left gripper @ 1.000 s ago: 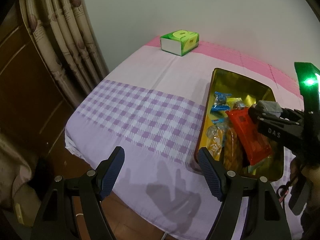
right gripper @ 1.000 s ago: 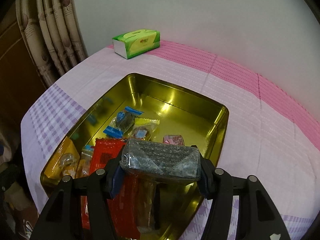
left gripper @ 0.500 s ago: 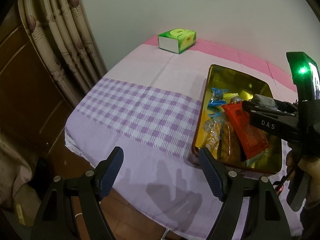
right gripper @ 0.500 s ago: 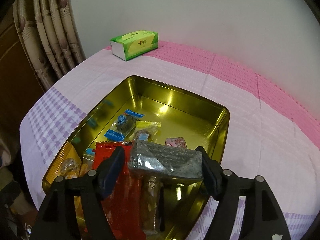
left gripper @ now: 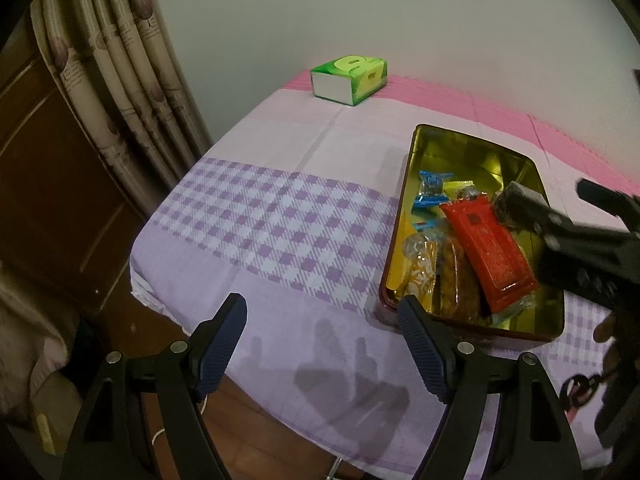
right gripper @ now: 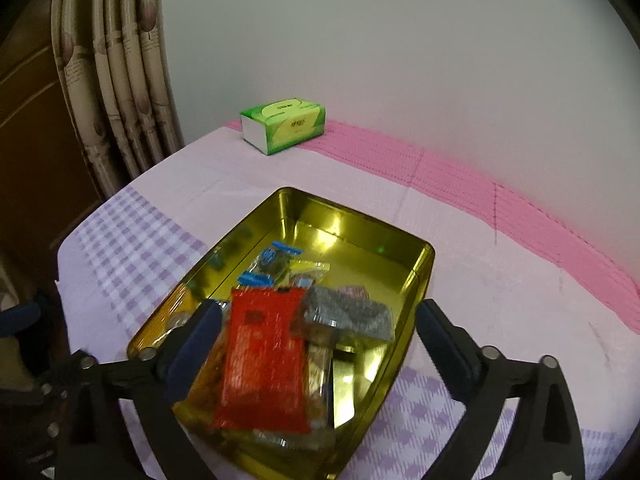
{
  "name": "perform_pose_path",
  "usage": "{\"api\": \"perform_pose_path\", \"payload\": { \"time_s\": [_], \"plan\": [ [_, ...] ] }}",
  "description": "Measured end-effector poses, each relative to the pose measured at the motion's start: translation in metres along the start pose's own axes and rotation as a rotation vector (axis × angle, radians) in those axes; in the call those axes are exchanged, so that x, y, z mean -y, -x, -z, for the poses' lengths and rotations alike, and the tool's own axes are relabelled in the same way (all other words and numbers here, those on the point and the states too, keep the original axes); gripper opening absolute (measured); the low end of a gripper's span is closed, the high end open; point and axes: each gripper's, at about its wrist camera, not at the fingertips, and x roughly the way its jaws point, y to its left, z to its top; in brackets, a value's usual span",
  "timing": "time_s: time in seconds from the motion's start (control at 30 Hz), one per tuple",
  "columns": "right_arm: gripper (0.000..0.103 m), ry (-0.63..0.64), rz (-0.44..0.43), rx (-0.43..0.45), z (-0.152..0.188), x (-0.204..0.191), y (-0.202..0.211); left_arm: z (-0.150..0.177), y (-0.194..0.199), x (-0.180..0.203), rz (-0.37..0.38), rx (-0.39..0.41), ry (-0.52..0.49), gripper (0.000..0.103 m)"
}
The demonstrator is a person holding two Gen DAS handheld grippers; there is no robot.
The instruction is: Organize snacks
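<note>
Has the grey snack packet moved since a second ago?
Yes. The grey snack packet left the opening right gripper and lies in the gold tin, against the red packet.

Right hand-held gripper [left gripper: 600,216]: cut off at the frame's right edge, blurred. Grey packet [left gripper: 508,206]: partly hidden behind it. Snacks beneath red packet [right gripper: 264,356]: largely covered, smeared. Tissue box [right gripper: 284,125] lettering: too small to read.

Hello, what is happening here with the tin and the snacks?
A person is sorting snacks into a gold tin on the table, using a hand-held gripper in each hand. The right hand-held gripper is opening above the tin; the grey packet lies free among the snacks, beside the red packet. The left hand-held gripper hovers open and empty by the tin's near corner.
</note>
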Motion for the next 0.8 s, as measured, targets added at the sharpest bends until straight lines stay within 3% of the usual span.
{"api": "perform_pose_path", "payload": {
  "time_s": [0.23,0.8],
  "plan": [
    [0.102,-0.003,-0.015,-0.077,0.021,-0.008,0.015,0.001,-0.002,0.001,-0.008,-0.007,-0.01,0.078],
    [0.102,-0.129,-0.021,-0.15,0.065,0.007,0.023,0.004,-0.005,0.009,-0.026,-0.023,-0.052,0.078]
  ]
}}
